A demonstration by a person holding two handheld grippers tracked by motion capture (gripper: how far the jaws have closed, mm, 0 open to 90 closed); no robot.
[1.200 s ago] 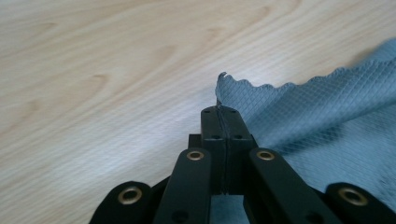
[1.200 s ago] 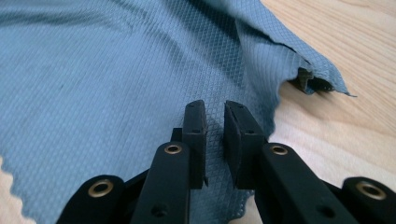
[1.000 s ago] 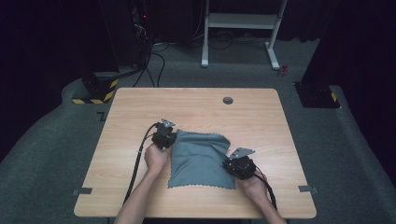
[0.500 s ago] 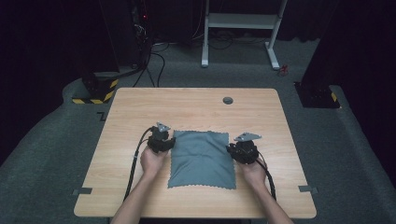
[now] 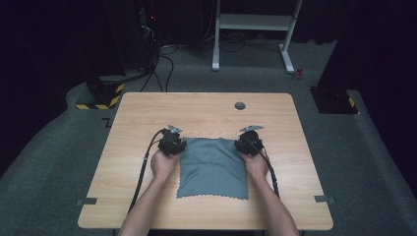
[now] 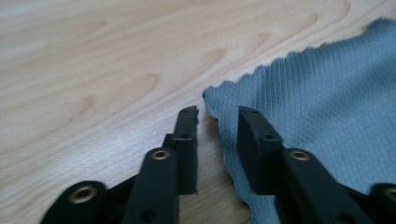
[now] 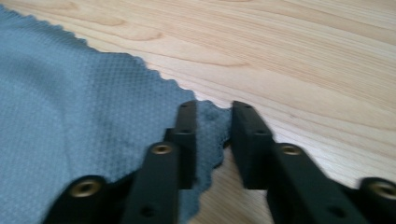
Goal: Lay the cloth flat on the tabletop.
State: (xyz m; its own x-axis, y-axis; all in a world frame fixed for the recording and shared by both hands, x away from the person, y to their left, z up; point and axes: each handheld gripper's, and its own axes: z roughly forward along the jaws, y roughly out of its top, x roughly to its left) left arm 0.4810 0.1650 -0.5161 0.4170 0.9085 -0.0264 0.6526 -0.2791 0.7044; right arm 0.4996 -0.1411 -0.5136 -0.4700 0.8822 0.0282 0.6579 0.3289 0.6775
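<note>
Dark floor and cables surround a pale wooden table, bare but for a small dark disc near its far edge. On the near half lies a grey cloth, folded or flat into a rough square with pinked edges.

The left gripper sits at the cloth's far-left corner, the right gripper at its far-right corner. In the left gripper view the jaws stand a little apart, straddling the corner's edge, having just been narrowing; nothing is pinched yet. In the right gripper view the jaws also stand slightly apart with the corner tip lying between them, pads not pressing.

This looks like the step of taking hold of both far corners. Next, each pair of jaws needs to close on its corner, then lift together so the cloth can be folded or moved evenly.

No brand, label or writing can be read.
</note>
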